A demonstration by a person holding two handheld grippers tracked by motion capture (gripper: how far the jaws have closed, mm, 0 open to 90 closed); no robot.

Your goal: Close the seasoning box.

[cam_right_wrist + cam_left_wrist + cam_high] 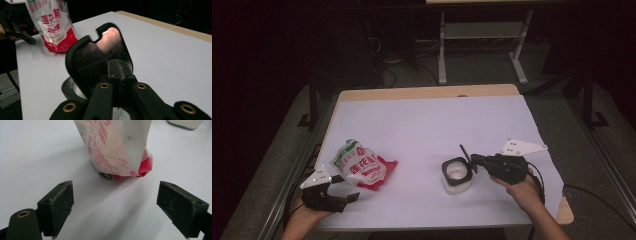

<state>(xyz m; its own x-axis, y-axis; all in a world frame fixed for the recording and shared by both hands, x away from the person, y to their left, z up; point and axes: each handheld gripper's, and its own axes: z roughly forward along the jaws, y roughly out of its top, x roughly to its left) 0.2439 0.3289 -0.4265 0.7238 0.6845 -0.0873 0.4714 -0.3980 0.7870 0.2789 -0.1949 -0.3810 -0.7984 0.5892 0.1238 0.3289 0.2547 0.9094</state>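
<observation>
A white and red snack bag lies at the left of the white table. My left gripper sits just in front of it, jaws wide open. In the left gripper view the bag stands beyond the open gripper, apart from both pads. Right of centre is a small square container with white contents. Its dark lid is raised on edge. My right gripper is shut on that lid. The right gripper view has the gripper clamped on the black-rimmed lid.
The far half of the table is bare white sheet with a wooden edge behind it. In the right gripper view the bag and the other hand's gripper show at the far left. Desk legs and cables stand on the floor beyond.
</observation>
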